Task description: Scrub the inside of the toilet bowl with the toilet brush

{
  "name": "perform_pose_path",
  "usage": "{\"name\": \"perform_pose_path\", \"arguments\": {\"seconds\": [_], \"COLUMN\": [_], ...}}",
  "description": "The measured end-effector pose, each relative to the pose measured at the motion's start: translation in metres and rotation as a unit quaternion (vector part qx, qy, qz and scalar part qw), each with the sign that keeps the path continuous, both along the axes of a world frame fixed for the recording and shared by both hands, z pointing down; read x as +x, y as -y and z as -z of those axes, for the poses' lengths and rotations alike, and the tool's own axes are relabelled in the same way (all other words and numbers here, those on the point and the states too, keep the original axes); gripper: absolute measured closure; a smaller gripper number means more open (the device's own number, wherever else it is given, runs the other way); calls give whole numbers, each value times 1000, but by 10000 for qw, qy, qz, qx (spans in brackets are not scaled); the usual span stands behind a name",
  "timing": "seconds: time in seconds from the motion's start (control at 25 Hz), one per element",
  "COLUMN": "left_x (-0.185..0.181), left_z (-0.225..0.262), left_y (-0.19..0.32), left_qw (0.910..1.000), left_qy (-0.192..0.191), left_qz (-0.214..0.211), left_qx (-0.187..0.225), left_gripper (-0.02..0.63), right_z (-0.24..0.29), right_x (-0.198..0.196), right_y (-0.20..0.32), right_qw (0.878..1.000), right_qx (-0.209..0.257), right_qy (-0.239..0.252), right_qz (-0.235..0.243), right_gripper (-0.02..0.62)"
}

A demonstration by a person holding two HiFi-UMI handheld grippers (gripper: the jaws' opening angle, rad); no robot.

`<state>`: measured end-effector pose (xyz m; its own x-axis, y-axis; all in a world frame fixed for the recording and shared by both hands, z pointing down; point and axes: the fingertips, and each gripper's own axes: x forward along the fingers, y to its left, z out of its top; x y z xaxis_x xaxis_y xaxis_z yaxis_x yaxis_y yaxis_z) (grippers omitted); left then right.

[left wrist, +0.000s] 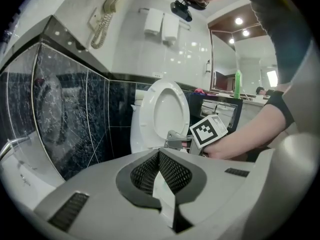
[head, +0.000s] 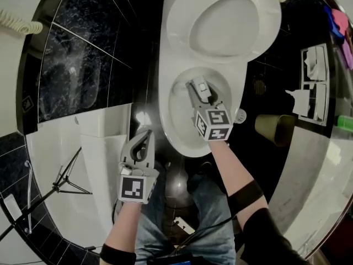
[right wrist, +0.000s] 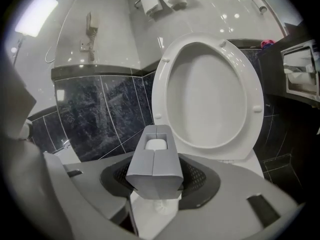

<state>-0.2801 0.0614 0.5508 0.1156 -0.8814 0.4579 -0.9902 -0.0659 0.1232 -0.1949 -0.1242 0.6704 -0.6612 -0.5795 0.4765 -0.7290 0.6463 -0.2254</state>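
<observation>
Now, the toilet brush (head: 203, 87) is held over the toilet bowl (head: 172, 123).
Head view: the right gripper (head: 202, 91) hangs above the bowl's opening, and the left gripper (head: 144, 141) is beside the rim, over the floor. Left gripper view: its jaws meet at the tips with nothing between them. Right gripper view: the jaws clamp the brush's grey handle block. White bristles show just below it, and the raised seat (right wrist: 215, 151) stands behind.

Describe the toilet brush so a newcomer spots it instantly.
Find the white toilet, seat raised. Over its bowl the right gripper clamps the toilet brush: a grey tapered block, set apart by its white oval inset and bristles beneath.
</observation>
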Motion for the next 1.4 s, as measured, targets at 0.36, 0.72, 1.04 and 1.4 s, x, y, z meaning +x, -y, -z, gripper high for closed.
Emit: {"name": "perform_pose_path", "arguments": {"seconds": [0.36, 0.72, 1.04, 1.4], "left_x": [11, 50, 63, 55], "left_z": [-9, 4, 26, 53], "left_y": [6, 21, 15, 7], "left_qw": [9999, 9991, 9988, 9991], "left_qy": [-47, -159, -224, -224], "left_qz": [-87, -395, -420, -338], "left_qx": [-105, -48, -118, -84], "left_gripper": [614, 614, 614, 614], "right_z": [29, 21, 35, 37], "right_x": [54, 122, 140, 140], "right_y": [66, 35, -38, -125], "right_qw": [9940, 9872, 9861, 9824], "right_qx": [686, 685, 63, -1136], "right_qy": [-286, -1327, -1650, -1480], "right_qz": [-798, -554, -189, 124], "right_gripper": [365, 370, 371, 373]}}
